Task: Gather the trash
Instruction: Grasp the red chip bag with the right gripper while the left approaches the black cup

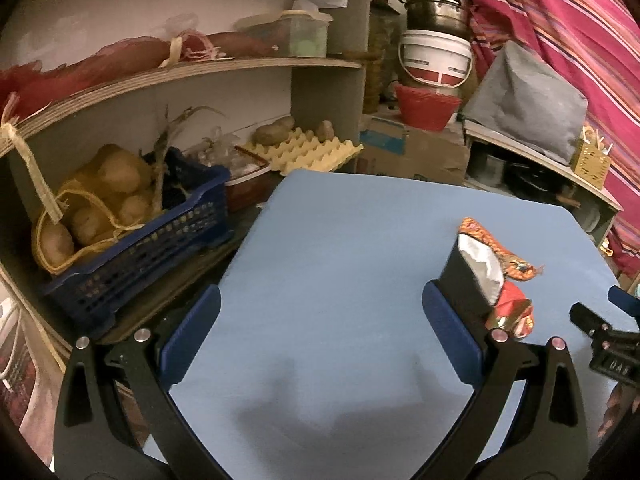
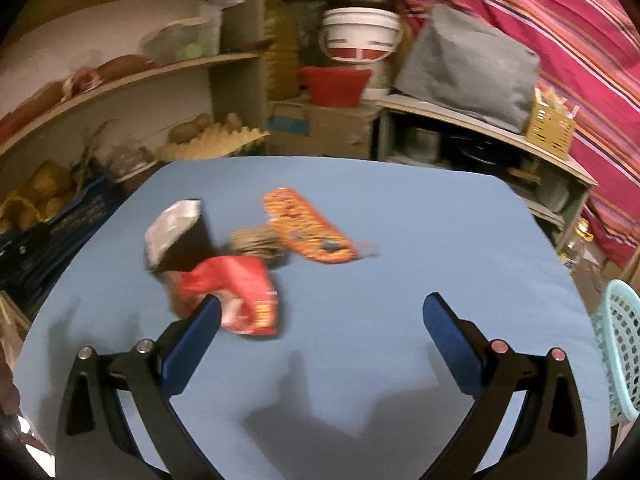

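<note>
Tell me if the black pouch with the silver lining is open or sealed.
Open. The black pouch stands on the blue table with its top gaping, silver lining exposed in both views. Whether anything remains inside cannot be told.

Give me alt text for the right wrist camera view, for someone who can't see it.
The open right gripper hovers over a blue table with blurred trash ahead: a red wrapper by its left finger, a black and silver pouch, a brown wad and an orange wrapper. A pale mesh basket sits at right, cluttered shelves behind.
</note>
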`<state>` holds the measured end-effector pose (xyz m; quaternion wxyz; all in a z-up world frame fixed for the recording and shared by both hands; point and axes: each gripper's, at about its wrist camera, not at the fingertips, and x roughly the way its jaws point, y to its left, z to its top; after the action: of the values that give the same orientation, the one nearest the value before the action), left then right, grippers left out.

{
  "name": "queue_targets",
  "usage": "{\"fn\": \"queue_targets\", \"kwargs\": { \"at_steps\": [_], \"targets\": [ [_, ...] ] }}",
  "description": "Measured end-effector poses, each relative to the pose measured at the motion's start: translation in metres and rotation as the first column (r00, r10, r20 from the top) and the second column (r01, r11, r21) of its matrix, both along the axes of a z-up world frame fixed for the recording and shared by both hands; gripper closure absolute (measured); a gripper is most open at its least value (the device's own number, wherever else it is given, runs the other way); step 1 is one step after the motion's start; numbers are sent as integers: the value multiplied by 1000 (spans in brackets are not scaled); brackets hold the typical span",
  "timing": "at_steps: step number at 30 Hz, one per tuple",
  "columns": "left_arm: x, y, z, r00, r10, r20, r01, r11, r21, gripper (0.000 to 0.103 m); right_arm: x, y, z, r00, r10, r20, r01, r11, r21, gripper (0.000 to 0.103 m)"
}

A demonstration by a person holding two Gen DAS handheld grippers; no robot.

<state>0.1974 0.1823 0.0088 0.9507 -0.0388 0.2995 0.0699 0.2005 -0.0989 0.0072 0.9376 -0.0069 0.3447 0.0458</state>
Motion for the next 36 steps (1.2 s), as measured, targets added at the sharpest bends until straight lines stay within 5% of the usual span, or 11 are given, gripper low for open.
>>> {"fn": "queue_targets", "kwargs": {
  "at_steps": [8,23,24,28,36],
  "targets": [
    [-6,24,-4,1000,26,1,-26,1000,-4,5,-3,57,-14,996,86,-28,-88,993,-84,5],
    [1,46,-12,999,43,-13,-43,999,-33,5,37,70,-36,995,57,-85,-66,991,-112,6],
    [1,47,-12,999,41,-12,-42,999,-30,5,38,69,-36,994,64,-84,-73,991,-108,8],
    [4,42,-13,999,34,-12,-34,999,-21,5,43,68,-41,986,113,-121,-124,988,-89,43],
    [9,20,-12,1000,17,-19,-17,1000,1,5,43,54,-37,981,162,-104,-168,985,-45,52]
  ]
}}
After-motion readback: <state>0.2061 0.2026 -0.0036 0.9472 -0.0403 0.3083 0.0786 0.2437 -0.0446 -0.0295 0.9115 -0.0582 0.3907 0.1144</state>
